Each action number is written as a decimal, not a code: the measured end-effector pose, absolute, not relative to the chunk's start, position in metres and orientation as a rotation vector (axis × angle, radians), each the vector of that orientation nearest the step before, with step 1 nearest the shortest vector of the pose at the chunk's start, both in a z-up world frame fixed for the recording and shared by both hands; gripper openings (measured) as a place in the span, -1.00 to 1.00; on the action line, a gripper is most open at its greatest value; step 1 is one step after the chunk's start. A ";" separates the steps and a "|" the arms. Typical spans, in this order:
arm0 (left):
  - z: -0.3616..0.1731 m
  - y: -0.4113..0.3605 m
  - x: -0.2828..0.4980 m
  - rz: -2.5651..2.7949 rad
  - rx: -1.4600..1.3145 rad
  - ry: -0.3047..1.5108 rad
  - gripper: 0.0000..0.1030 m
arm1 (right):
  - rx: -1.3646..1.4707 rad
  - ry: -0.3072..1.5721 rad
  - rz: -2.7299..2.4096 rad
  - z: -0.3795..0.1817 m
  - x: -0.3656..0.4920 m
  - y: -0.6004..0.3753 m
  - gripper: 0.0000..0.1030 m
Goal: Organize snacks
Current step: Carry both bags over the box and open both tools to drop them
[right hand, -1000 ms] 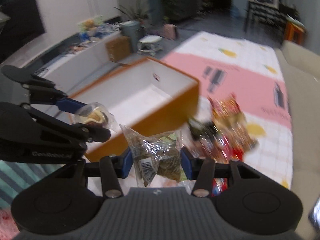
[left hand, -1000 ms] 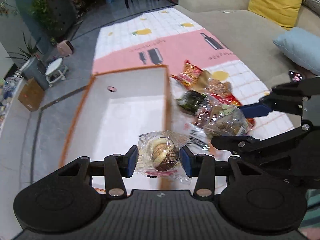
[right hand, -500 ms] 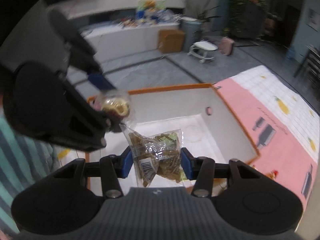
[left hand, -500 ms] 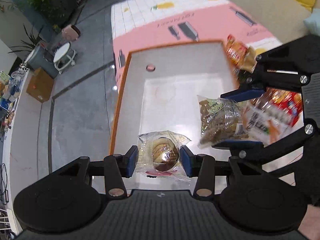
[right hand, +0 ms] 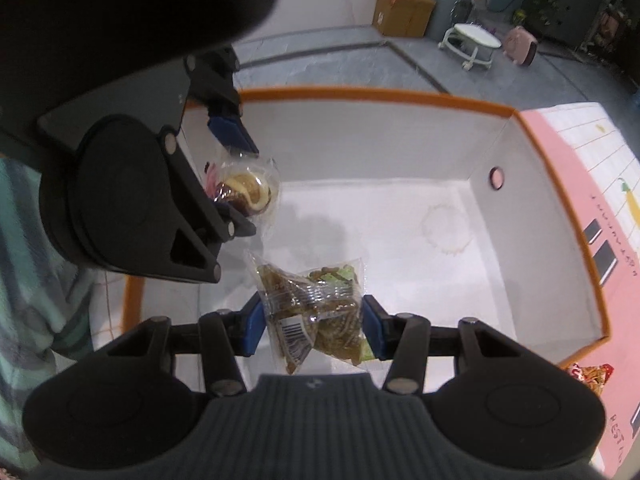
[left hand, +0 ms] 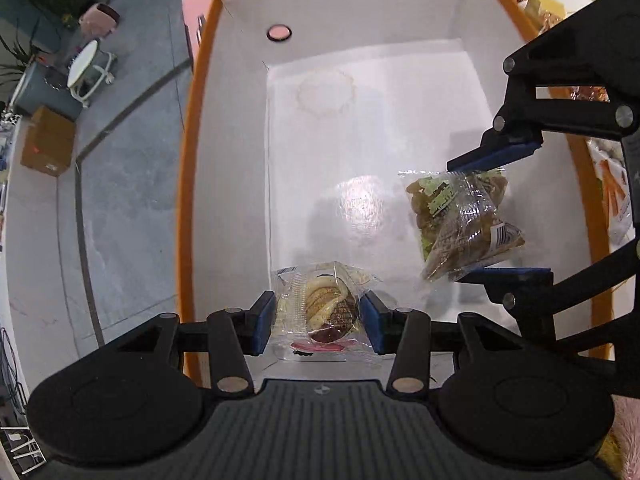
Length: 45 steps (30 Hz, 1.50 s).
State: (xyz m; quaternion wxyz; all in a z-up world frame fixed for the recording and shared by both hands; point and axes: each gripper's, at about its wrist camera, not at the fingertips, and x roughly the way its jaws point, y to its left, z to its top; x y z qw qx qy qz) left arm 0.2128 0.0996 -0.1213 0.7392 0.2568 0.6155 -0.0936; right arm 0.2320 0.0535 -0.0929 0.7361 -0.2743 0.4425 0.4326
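1. Left gripper [left hand: 319, 320] – pads closed on a clear packet with a round cream-and-chocolate pastry [left hand: 326, 308]; packet pinched across its width, loose wrapper edges sticking out above and below the pads
2. It hangs over the near-left part of the box [left hand: 200, 184], white inside, orange rim; bare floor straight below the tips, side wall just beside the left pad
3. Right gripper [right hand: 313, 330] – jaws about half open but pressed on the sides of a clear bag of brown-green snack pieces [right hand: 316, 312]; barcode corner hangs down toward my camera
4. That bag sits over the near-right part of the box, long axis running between the pads, apart from the pastry
5. Key relation: both loads are inside the rim line, box floor below each; left is nearer the wall, right nearer the middle
6. My guess – release is next, straight down
7. Remaining snacks [left hand: 608, 184] lie outside the right wall on the pink mat [right hand: 600, 184]
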 end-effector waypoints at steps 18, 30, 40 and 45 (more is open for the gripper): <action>-0.132 0.095 0.217 -0.190 0.586 1.408 0.13 | -0.617 1.082 0.942 -0.126 0.260 0.078 0.04; -0.105 0.089 0.208 -0.172 0.587 1.339 0.42 | -0.600 1.040 0.913 -0.110 0.262 0.081 0.43; -0.041 0.070 0.179 -0.062 0.470 1.076 0.52 | -0.451 0.868 0.791 -0.063 0.239 0.026 0.49; -0.017 0.043 0.155 -0.090 0.415 0.971 0.53 | -0.329 0.800 0.677 -0.041 0.222 -0.018 0.49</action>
